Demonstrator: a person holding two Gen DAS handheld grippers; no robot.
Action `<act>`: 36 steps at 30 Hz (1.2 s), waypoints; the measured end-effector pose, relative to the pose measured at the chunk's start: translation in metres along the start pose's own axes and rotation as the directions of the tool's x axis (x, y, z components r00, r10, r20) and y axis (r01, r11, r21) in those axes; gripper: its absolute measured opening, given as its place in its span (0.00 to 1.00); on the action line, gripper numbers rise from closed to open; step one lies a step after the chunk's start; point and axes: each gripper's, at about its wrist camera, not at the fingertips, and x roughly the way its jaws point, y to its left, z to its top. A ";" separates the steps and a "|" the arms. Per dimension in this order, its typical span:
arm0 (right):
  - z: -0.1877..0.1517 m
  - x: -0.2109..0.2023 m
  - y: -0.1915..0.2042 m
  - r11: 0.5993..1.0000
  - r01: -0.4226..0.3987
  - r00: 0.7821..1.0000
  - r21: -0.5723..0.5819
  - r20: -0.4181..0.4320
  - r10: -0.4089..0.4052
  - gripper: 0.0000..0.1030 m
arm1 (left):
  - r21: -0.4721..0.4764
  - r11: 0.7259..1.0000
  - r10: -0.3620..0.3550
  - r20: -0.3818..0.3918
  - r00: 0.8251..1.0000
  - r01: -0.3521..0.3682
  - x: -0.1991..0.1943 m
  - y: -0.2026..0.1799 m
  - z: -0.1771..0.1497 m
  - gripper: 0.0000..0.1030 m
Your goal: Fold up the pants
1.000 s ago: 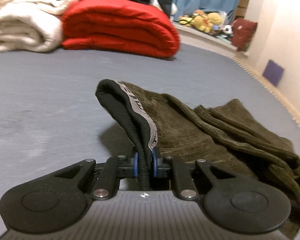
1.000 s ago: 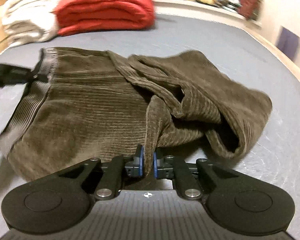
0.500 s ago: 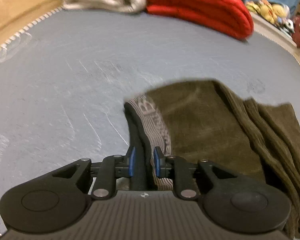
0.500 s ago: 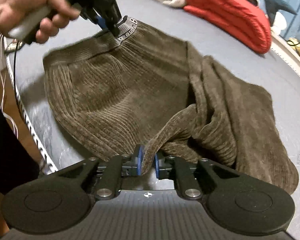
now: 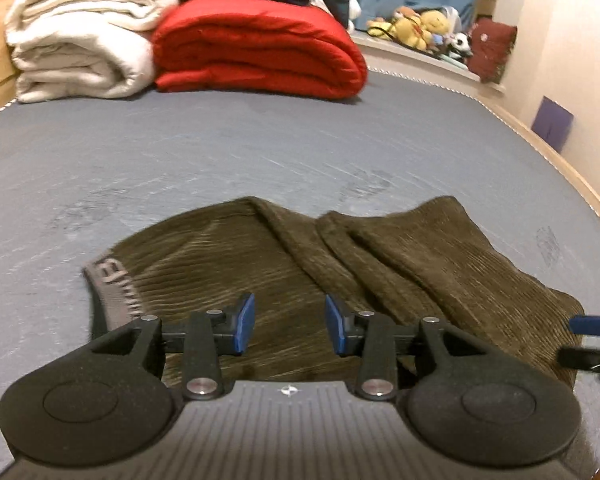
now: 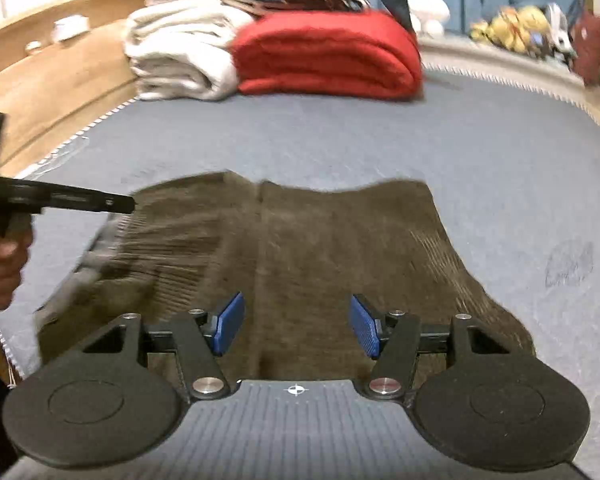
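The olive-brown corduroy pants (image 5: 340, 264) lie folded on the grey mattress (image 5: 220, 152), with the grey lettered waistband (image 5: 112, 284) at the left. My left gripper (image 5: 289, 326) is open and empty just above the waist part. In the right wrist view the pants (image 6: 320, 248) lie flat, and my right gripper (image 6: 296, 328) is open and empty over their near edge. The left gripper also shows in the right wrist view (image 6: 60, 200) at the left, held in a hand. The right gripper's blue tip shows in the left wrist view (image 5: 592, 326) at the far right.
A folded red blanket (image 5: 260, 48) and folded white blankets (image 5: 80, 36) lie at the far end of the mattress. Plush toys (image 5: 416, 26) sit on a ledge at the back right. A wooden bed frame (image 6: 52, 72) runs along the left, a wall along the right.
Both grippers have let go of the pants and opened. The lifted waistband and leg fabric now lie flat on the mattress, and both grippers have drawn back a little.
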 end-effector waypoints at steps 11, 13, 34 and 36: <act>-0.018 0.082 0.055 0.992 -0.009 0.996 -0.128 -0.089 -0.003 0.62 | 0.053 0.998 -0.035 -0.045 0.998 0.037 0.032 -0.029 -0.003 0.42; -0.022 0.085 0.056 0.990 -0.002 0.996 -0.141 -0.091 -0.011 0.61 | 0.065 0.997 -0.038 -0.049 0.998 0.041 0.034 -0.033 -0.004 0.43; -0.003 -0.054 -0.066 0.945 0.164 0.932 0.284 0.268 -0.243 0.07 | 0.074 0.996 -0.053 -0.035 0.998 0.055 0.025 -0.026 -0.011 0.43; -0.015 -0.080 -0.100 0.897 0.184 0.910 0.402 0.277 -0.310 0.07 | 0.078 0.995 -0.058 -0.040 0.997 0.061 0.025 -0.025 -0.012 0.43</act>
